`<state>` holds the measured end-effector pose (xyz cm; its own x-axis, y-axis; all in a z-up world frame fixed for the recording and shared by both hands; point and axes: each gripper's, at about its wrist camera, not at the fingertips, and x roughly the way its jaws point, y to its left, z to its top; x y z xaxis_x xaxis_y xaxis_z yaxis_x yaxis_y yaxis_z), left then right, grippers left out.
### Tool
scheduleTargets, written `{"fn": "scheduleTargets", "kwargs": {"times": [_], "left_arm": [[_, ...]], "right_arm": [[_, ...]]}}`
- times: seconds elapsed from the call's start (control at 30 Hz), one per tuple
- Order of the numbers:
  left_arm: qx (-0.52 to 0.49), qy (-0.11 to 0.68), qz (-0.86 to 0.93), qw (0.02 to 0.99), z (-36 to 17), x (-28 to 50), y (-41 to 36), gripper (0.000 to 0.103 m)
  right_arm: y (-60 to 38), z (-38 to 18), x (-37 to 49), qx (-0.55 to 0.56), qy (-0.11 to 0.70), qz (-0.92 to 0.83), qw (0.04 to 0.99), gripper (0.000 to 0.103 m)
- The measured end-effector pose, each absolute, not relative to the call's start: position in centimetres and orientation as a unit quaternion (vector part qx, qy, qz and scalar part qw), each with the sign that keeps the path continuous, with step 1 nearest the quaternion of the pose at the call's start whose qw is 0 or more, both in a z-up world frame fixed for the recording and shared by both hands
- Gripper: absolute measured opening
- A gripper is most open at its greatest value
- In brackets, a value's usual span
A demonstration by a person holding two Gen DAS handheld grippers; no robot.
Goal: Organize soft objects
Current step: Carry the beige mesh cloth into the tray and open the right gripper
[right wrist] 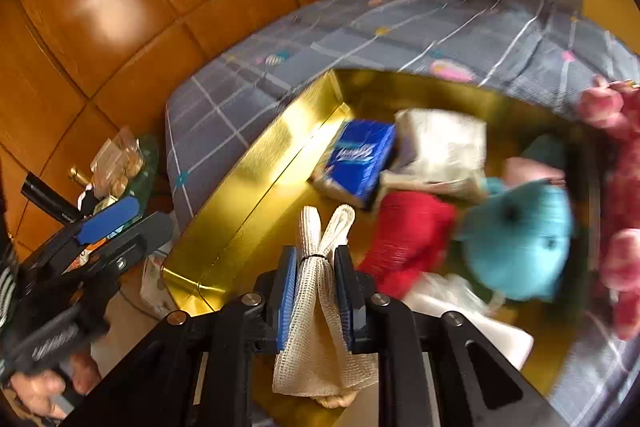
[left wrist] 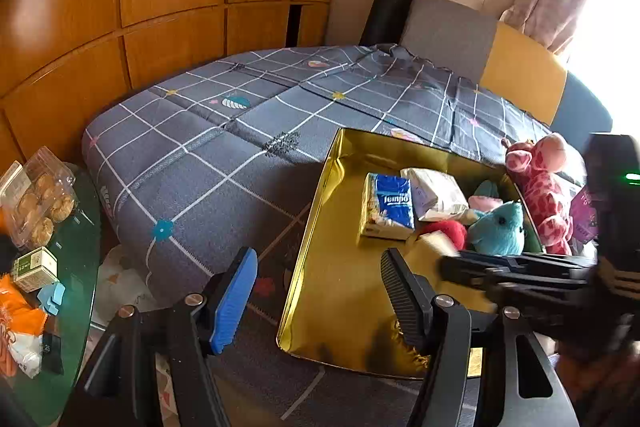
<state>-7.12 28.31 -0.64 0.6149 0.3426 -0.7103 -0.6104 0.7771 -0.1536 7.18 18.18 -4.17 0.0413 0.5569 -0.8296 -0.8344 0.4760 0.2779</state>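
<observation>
- I'm holding the left hand-held gripper (left wrist: 316,291) released, its fingers apart with nothing between them, over the near left edge of the gold box (left wrist: 320,307) sitting on the bed (left wrist: 200,147).
- I'm seeing a blue tissue pack (left wrist: 388,205) lying in the box, a white packet (left wrist: 436,195) just beside it, then a red plush (left wrist: 448,231) and a teal plush (left wrist: 498,229).
- I'm clenching the right hand-held gripper (right wrist: 316,283) on a white mesh cloth (right wrist: 320,307) above the box.
- A pink giraffe (left wrist: 544,187) is leaning outside the right wall.

Window (left wrist: 612,39) glare blows out right; right-wrist view motion-blurred; fisheye edges dark.
</observation>
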Motion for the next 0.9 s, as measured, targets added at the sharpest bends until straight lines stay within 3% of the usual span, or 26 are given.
{"fn": "scheduleTargets", "kwargs": {"times": [0.23,0.9], "left_arm": [[-0.2,0.351,0.27,0.874,-1.2,-7.0,28.4,0.065],[-0.166,0.342,0.248,0.891,0.0,-6.5,25.5,0.066]], "right_arm": [[18.0,-5.3,7.7,-0.133,0.5,0.482,0.707,0.04],[12.4,-1.9,5.7,-0.138,0.429,0.438,0.778,0.04]]}}
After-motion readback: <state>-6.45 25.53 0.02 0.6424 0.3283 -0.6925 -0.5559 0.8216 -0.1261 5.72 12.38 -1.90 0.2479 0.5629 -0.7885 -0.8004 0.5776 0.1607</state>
